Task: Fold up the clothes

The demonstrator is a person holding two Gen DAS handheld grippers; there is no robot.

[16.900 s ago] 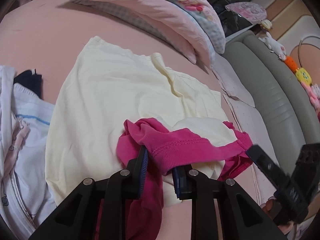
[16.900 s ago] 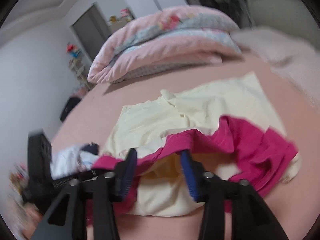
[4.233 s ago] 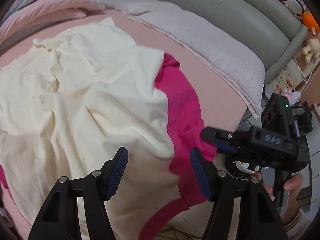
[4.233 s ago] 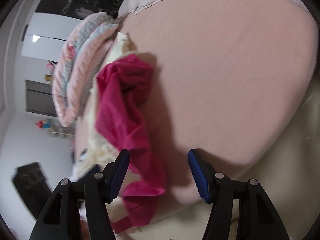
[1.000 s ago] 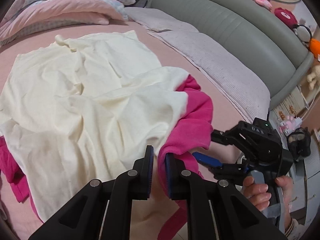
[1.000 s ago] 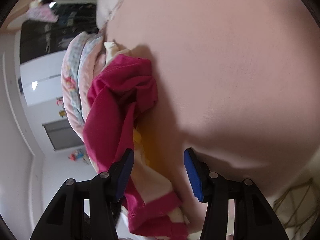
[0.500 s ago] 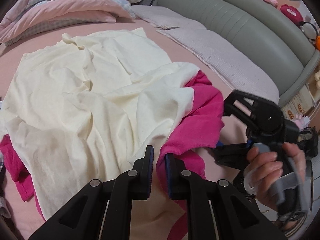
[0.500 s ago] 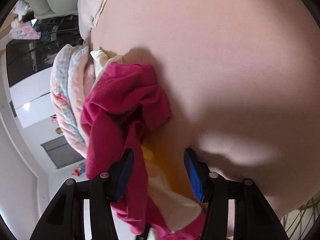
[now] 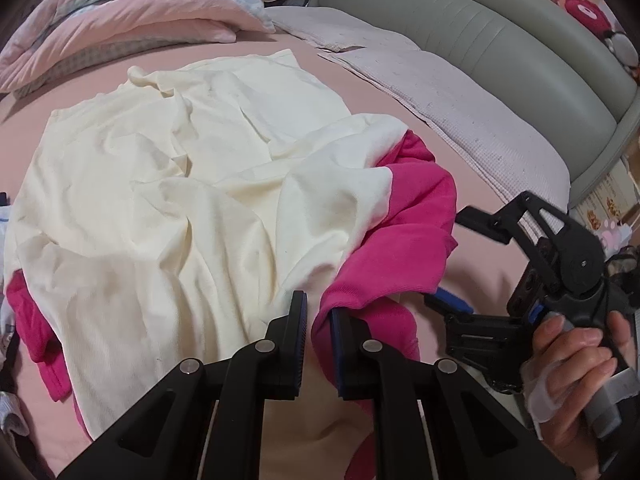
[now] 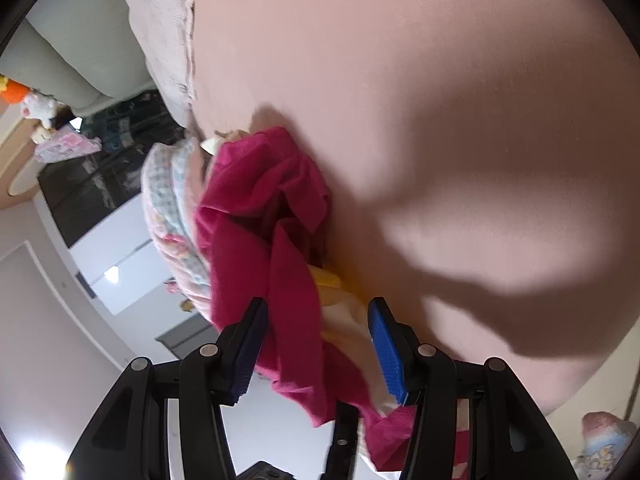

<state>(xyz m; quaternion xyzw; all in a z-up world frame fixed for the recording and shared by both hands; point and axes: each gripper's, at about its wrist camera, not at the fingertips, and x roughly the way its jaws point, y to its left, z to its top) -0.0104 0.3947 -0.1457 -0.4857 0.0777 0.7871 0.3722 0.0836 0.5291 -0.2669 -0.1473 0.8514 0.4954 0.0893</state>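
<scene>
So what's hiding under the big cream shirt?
A pink garment pokes out from under the cream shirt at its right and lower-left edges. Its middle is covered, so its shape cannot be seen.

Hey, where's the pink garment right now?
In the left wrist view the pink garment lies on the bed's right side, partly under the cream garment, its edge pinched in the left gripper.

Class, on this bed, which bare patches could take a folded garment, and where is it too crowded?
Free: the pink sheet between the cream-and-magenta garment and the quilted pad; also the strip between the garment and the folded duvet. Crowded: the near left edge, where other clothes lie.
</scene>
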